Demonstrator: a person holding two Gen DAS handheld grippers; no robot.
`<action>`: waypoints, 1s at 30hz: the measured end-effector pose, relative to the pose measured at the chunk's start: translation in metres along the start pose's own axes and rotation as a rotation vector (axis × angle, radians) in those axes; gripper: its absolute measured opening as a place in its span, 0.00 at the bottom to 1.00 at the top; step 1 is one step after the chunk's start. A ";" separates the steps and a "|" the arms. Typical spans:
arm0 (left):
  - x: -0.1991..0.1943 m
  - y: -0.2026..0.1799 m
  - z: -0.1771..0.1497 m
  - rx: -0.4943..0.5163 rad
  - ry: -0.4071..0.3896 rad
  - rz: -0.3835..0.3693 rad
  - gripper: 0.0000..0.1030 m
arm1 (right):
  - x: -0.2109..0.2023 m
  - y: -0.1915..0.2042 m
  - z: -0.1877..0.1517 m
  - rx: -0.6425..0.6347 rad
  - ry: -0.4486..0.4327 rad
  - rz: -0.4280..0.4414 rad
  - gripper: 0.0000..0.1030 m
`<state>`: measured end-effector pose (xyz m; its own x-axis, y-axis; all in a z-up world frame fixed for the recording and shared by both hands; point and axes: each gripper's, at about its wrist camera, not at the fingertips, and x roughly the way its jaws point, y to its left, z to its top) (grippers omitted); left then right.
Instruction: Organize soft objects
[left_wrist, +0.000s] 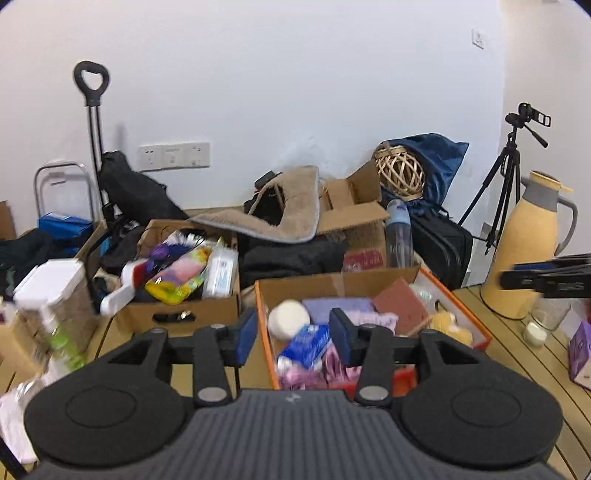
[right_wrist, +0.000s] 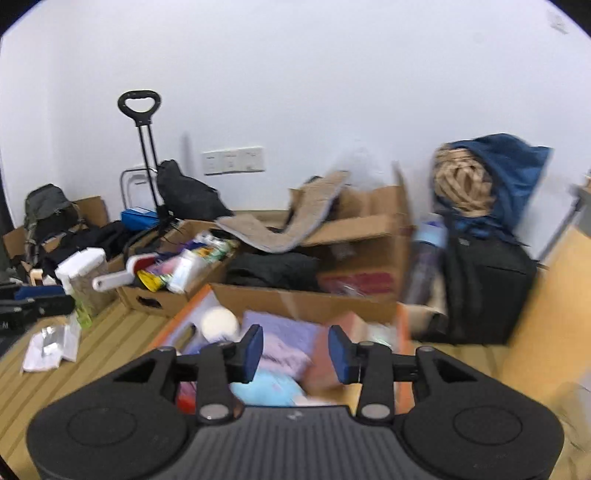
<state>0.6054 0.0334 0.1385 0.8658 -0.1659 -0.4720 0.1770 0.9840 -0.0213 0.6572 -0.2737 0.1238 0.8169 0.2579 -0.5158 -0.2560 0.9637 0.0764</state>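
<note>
Item: orange-rimmed box of soft objects, white ball included. We hold left gripper and right gripper above it, jaws apart, empty. Next, likely: choose another piece.

There are three cardboard boxes, one white ball, one tripod, one thermos jug and one wicker ball.

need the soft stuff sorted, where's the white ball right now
In the left wrist view the white ball lies in the orange-edged box, in its back left corner, beside the folded lavender cloth and the blue packet.
</note>
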 end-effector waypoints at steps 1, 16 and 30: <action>-0.006 -0.002 -0.005 -0.002 0.003 -0.001 0.51 | -0.011 -0.006 -0.006 -0.002 0.002 -0.025 0.41; -0.111 -0.038 -0.069 -0.059 -0.281 0.150 1.00 | -0.138 0.002 -0.092 0.048 -0.233 -0.138 0.89; -0.296 -0.090 -0.194 -0.017 -0.394 0.134 1.00 | -0.312 0.102 -0.235 -0.061 -0.377 -0.136 1.00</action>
<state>0.2425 0.0069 0.1094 0.9942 -0.0450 -0.0981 0.0453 0.9990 0.0015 0.2551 -0.2723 0.0920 0.9748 0.1468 -0.1679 -0.1535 0.9877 -0.0281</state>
